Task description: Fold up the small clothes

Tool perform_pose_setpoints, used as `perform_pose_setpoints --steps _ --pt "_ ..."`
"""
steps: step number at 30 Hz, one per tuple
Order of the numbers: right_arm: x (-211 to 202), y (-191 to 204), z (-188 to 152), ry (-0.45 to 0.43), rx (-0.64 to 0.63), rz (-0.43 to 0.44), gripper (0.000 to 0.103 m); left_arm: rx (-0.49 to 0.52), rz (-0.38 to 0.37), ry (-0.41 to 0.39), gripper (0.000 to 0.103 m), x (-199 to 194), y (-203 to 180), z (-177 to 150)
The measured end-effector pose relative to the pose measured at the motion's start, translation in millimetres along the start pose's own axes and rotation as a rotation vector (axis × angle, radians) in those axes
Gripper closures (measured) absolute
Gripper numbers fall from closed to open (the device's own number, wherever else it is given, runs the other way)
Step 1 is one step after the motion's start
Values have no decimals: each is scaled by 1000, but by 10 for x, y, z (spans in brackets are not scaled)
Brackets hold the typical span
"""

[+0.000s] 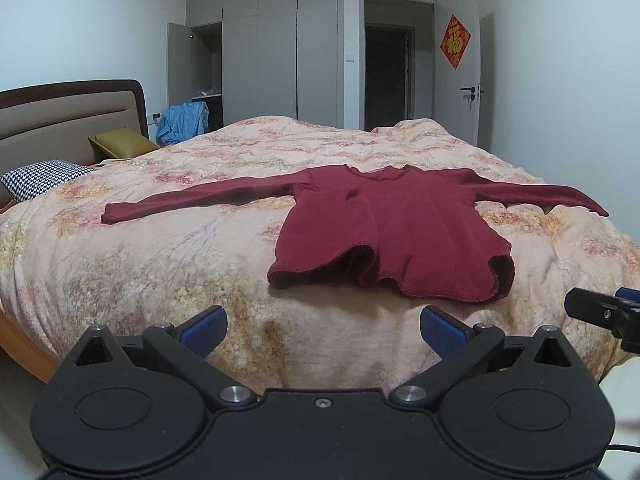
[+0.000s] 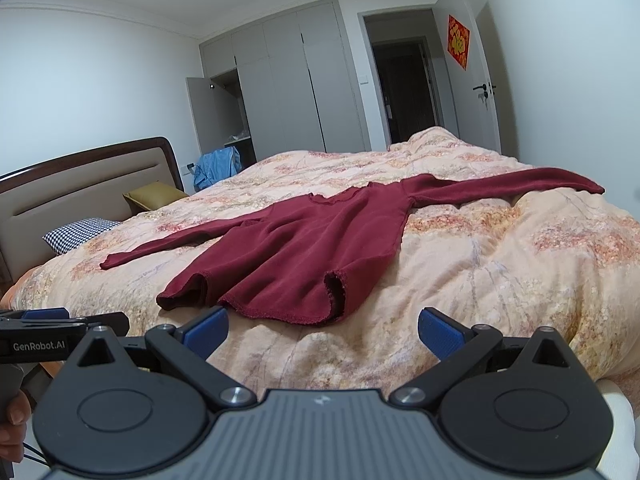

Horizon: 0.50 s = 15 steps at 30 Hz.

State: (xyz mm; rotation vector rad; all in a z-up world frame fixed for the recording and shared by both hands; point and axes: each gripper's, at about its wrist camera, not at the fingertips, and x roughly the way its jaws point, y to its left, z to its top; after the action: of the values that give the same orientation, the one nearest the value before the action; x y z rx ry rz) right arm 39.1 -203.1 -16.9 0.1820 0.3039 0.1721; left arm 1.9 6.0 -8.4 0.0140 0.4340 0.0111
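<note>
A dark red top (image 1: 394, 226) lies spread flat on the quilt (image 1: 168, 248), sleeves stretched out to either side, its hem toward the cameras and its neckline at 12 o'clock. In the left wrist view the left gripper (image 1: 323, 330) sits at 6 o'clock with its blue pads (image 1: 206, 330) set wide apart and nothing between them; the top's hem lies just beyond, at about 1 o'clock, not touching. The hem ripples and curls up at its right corner, so the inside of the cloth shows dark there. The top's right sleeve runs to 3 o'clock, and its cuff dips over a fold of quilt. At 4 o'clock the right gripper (image 1: 608, 306) pokes in, cut off by the frame. In the right wrist view the right gripper (image 2: 323, 332) is likewise spread wide and empty, the top (image 2: 296, 256) ahead at 11 o'clock. The left gripper (image 2: 60, 322) enters at 9 o'clock, mostly cut off. A headboard (image 1: 68, 120), two pillows (image 1: 120, 142) and a wardrobe (image 1: 276, 52) stand behind; a blue bundle (image 1: 182, 118) by the wardrobe is too far away to identify.
</note>
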Motion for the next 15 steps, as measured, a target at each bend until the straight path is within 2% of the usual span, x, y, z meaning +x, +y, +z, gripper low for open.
perform_pose_setpoints --steps 9,15 --pt "118 -37 40 73 30 13 0 7 0 47 1 76 -1 46" --pt "237 -53 245 99 -21 -64 0 44 65 50 1 256 -12 343"
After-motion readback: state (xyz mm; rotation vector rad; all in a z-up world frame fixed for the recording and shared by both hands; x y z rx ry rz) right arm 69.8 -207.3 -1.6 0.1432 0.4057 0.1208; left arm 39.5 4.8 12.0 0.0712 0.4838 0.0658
